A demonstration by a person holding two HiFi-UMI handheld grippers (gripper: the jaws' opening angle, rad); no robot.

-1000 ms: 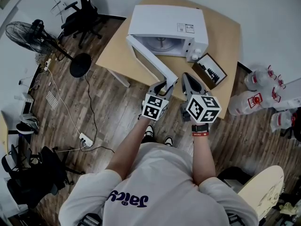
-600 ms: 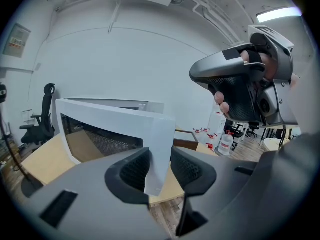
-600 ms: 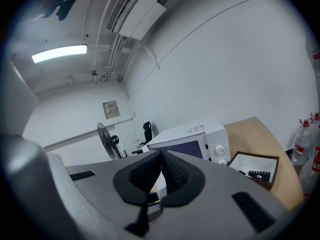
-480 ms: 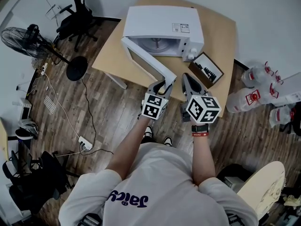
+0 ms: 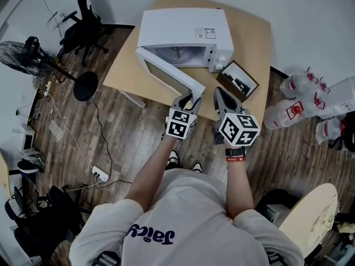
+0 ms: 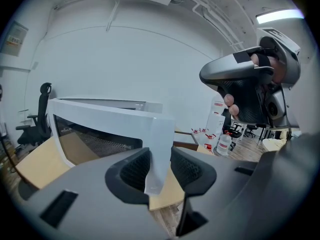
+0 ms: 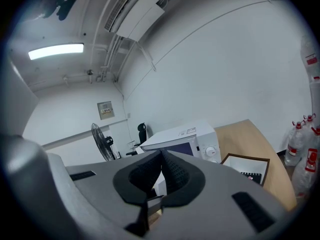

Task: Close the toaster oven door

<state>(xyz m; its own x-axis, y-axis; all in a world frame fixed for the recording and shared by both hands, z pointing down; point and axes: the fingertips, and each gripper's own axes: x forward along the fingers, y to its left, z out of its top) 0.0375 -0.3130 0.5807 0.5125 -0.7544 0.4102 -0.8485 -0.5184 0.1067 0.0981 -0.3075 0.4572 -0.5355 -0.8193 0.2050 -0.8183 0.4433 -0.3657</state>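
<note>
A white toaster oven (image 5: 183,29) stands on a light wooden table (image 5: 252,43). Its door (image 5: 166,73) is swung open toward me, hinged at the oven's left. My left gripper (image 5: 189,98) is shut on the door's free end. In the left gripper view the door's white edge (image 6: 159,149) sits between the two dark pads (image 6: 135,169). To the right of the door end, my right gripper (image 5: 220,93) hovers with its jaws shut on nothing. Its pads (image 7: 170,171) meet at the tip in front of the oven (image 7: 185,134).
A dark-framed tray (image 5: 237,81) lies on the table right of the oven. Large water bottles (image 5: 299,101) stand on the floor at the right. A fan (image 5: 28,57), an office chair (image 5: 83,24) and cables with a power strip (image 5: 101,176) are at the left.
The oven and table have drifted a little left in the head view. Both grippers keep their places, and the door stays open at much the same angle.
</note>
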